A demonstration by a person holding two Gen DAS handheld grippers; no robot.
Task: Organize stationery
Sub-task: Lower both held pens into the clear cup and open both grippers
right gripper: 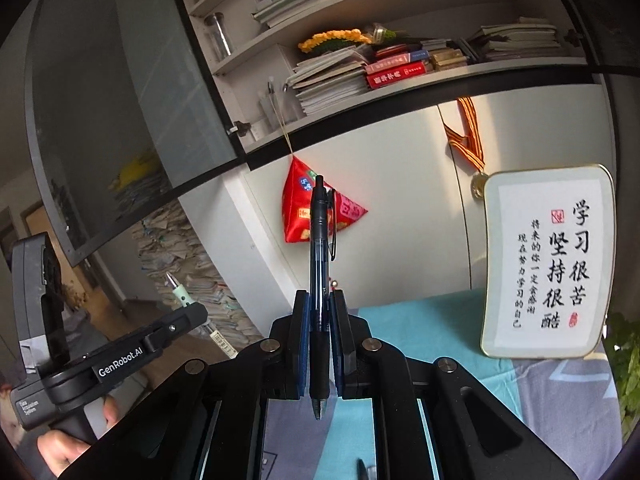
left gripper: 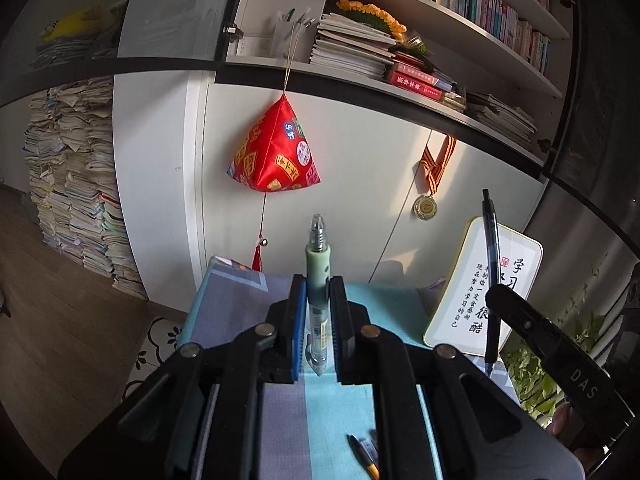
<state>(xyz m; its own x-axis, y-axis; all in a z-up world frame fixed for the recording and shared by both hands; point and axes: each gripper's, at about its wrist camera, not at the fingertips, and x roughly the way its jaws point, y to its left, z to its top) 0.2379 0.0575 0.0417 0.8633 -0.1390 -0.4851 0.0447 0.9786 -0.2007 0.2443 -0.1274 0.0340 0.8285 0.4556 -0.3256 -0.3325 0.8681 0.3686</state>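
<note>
My left gripper (left gripper: 318, 292) is shut on a clear pen with a pale green sleeve (left gripper: 316, 248), which stands upright between the pads. My right gripper (right gripper: 320, 304) is shut on a black retractable pen (right gripper: 320, 240), clip end up and tip toward the camera. In the left wrist view the right gripper (left gripper: 498, 294) and its black pen (left gripper: 491, 272) show at the right. In the right wrist view the left gripper (right gripper: 196, 312), its green pen (right gripper: 180, 292) and the hand (right gripper: 60, 448) holding it show at the left. A few loose pens (left gripper: 364, 452) lie on the teal and grey tablecloth (left gripper: 332, 408).
A framed calligraphy plaque (right gripper: 548, 264) leans against the white cabinet at the right. A red pyramid ornament (left gripper: 276, 152) and a medal (left gripper: 426, 206) hang from the shelf of books (left gripper: 360, 48), which also holds a clear pen holder (left gripper: 288, 36). A plant (left gripper: 532, 372) stands right; paper stacks (left gripper: 72, 184) left.
</note>
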